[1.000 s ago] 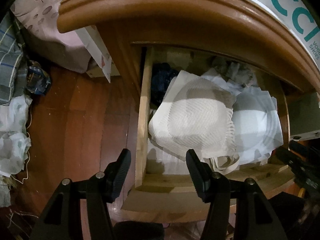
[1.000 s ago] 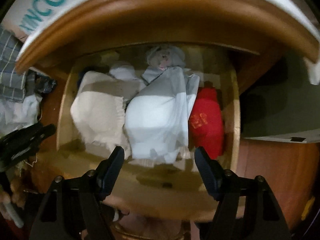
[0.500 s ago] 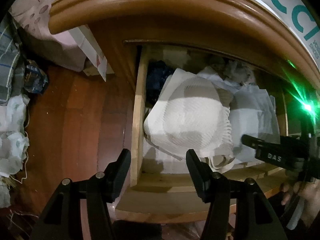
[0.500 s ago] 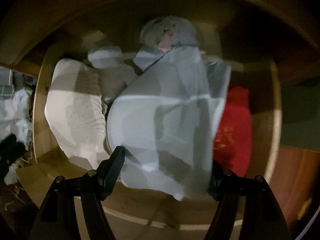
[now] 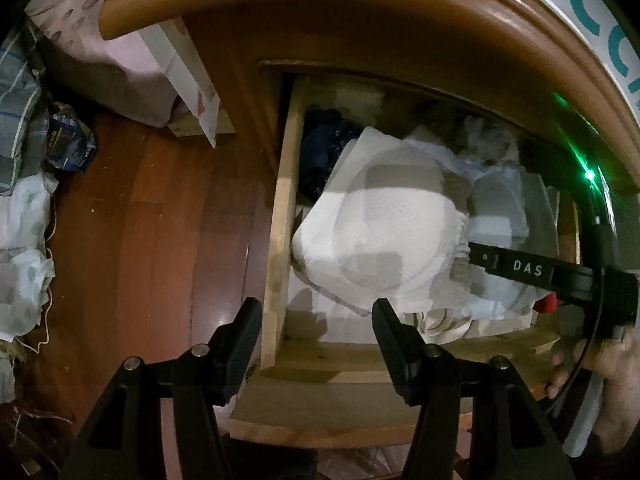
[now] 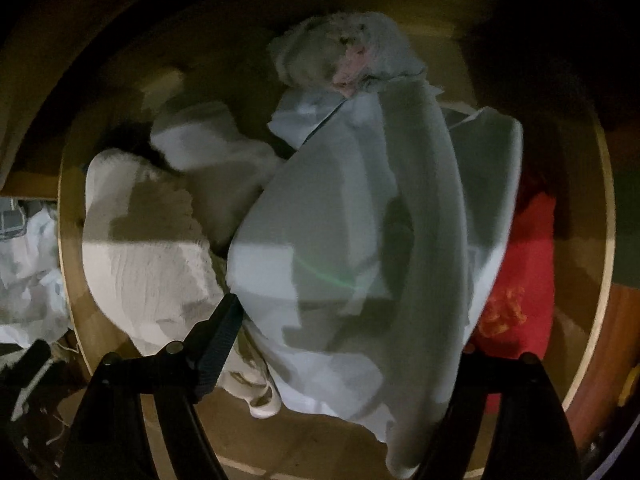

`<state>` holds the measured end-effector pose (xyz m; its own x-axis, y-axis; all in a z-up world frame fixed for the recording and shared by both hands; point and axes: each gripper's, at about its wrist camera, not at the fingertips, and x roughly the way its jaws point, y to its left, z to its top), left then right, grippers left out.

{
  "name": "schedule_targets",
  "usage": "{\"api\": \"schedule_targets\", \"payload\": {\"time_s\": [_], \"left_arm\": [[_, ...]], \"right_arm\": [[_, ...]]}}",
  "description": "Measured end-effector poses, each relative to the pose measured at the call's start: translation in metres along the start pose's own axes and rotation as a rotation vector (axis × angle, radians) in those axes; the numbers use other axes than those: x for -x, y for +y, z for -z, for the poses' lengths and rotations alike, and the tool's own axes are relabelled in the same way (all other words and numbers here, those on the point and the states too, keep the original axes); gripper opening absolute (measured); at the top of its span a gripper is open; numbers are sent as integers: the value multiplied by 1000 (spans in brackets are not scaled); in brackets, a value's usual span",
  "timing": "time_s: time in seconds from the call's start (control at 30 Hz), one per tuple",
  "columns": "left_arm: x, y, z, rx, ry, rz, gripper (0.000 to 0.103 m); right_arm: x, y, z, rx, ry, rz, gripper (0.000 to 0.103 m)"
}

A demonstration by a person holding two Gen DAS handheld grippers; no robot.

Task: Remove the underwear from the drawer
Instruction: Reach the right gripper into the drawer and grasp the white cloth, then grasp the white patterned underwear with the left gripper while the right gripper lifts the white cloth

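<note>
The wooden drawer stands pulled out, packed with folded clothes. A pale grey-white piece of underwear fills the right wrist view. My right gripper is low over it, jaws opening, with the cloth bulging between them. Its left finger rests at the cloth's edge; the right finger is hidden behind the fabric. In the left wrist view that underwear lies right of a white textured cloth. My left gripper hangs open above the drawer's front left corner, holding nothing.
A red garment lies at the drawer's right side, a dark blue one at the back left, a fluffy grey-pink item at the back. The cabinet top overhangs the drawer. Cloth piles border the wooden floor.
My right gripper has dropped into the drawer over the pale underwear and its jaws stand wider. It now shows at the right of the left wrist view. The left gripper has stayed put.
</note>
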<state>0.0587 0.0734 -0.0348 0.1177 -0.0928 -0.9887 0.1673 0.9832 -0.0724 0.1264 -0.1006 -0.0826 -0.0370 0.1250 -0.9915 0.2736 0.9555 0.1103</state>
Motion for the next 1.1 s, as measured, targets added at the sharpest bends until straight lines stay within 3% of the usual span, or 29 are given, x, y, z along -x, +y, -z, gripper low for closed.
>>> {"api": "schedule_targets", "payload": {"time_s": [0.03, 0.1, 0.3, 0.43, 0.8, 0.97, 1.1], "left_arm": [[-2, 0, -1, 0, 3, -5, 59], [-3, 1, -1, 5, 7, -12, 59], [-6, 3, -2, 11, 8, -22, 59], [-8, -1, -2, -5, 5, -31, 59], [-11, -16, -5, -29, -5, 40, 59], [-14, -30, -8, -63, -27, 30, 59], [-21, -39, -8, -84, -19, 22, 62]], "right_arm": [[-2, -1, -2, -14, 9, -6, 74], [-2, -1, -2, -16, 4, -9, 57], [5, -7, 6, 21, -29, 22, 21], [13, -13, 17, 31, -45, 37, 16], [39, -31, 55, 126, -99, 254, 15], [52, -33, 66, 151, -119, 290, 15], [59, -14, 73, 153, -132, 310, 14]]}}
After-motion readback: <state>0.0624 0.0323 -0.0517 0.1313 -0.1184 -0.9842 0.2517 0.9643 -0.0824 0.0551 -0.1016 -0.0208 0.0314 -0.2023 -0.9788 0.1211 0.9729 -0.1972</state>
